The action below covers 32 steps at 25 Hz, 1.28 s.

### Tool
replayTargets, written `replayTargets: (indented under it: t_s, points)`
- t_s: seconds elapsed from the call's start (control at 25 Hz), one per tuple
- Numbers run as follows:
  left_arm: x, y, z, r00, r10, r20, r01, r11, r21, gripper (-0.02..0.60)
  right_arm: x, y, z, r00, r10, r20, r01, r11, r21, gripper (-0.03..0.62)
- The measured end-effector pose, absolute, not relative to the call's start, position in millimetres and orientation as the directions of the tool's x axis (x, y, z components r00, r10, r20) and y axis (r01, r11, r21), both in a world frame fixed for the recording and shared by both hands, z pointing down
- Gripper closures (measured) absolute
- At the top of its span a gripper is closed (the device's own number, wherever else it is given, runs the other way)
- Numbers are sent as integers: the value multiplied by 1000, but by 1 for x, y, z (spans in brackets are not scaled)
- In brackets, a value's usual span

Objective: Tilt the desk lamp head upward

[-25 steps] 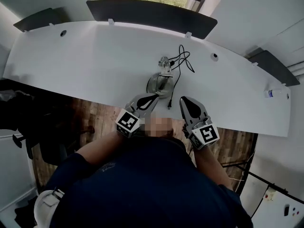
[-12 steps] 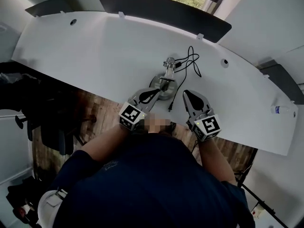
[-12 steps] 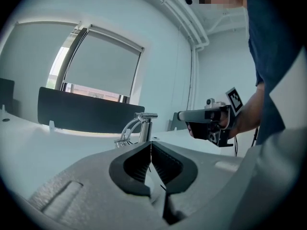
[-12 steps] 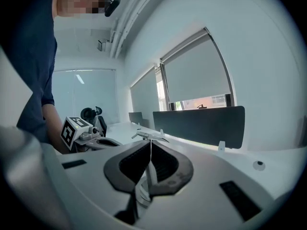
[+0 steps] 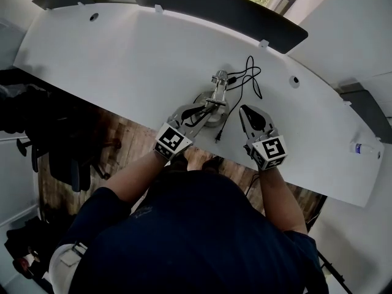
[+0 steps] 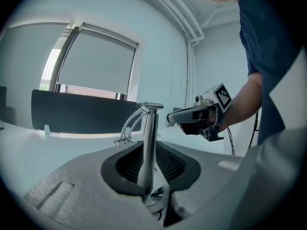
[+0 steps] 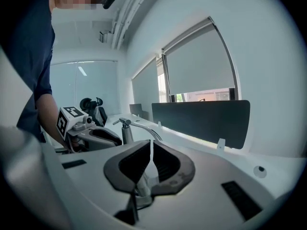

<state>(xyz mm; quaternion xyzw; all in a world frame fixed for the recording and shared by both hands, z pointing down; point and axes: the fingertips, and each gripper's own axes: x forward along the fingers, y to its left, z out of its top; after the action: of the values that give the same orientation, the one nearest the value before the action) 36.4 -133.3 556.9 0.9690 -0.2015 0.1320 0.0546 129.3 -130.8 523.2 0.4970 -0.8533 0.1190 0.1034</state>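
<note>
At the centre of the head view, near the front edge of the white desk, stands the chrome desk lamp. Its round base is nearest the person. Its curved arm reaches toward the top of the frame and ends in the small lamp head, which hangs low over the desk.

The left gripper comes in from the lower left. In the left gripper view the lamp's upright post stands between its tongs. They have just been opening and are now moderately apart, with a gap showing on either side of the post, so they surround it without clamping. I judge this placement is meant to steady the stand while the head is moved, though the grip is not on at this moment.

The right gripper lies just right of the lamp and clear of it. Its tongs are closed to a thin slit with nothing in them. It looks staged to push or lift the head rather than pinch it.

A black cable loops on the desk to the right of the head. A dark divider panel runs along the desk's far edge at the top, and a small bottle sits far right.
</note>
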Motion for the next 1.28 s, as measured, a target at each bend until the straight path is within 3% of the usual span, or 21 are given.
replayTargets:
  t_s: [0.56,1.16,1.28]
  points:
    - [66,-145,559,906,-335,259,-344,-939,-12,454,126,-190,574,-539,-726,426,-770,631,101,485]
    - [79,-148,558,905,-355,232,-356,-934,-41,454,96,-227,584,-607,-641,470,-554,765,328,487]
    - [79,-149,558,903,-357,237,-357,-933,-47,454,93,-231,585,-599,-639,481,-509,769,387,531]
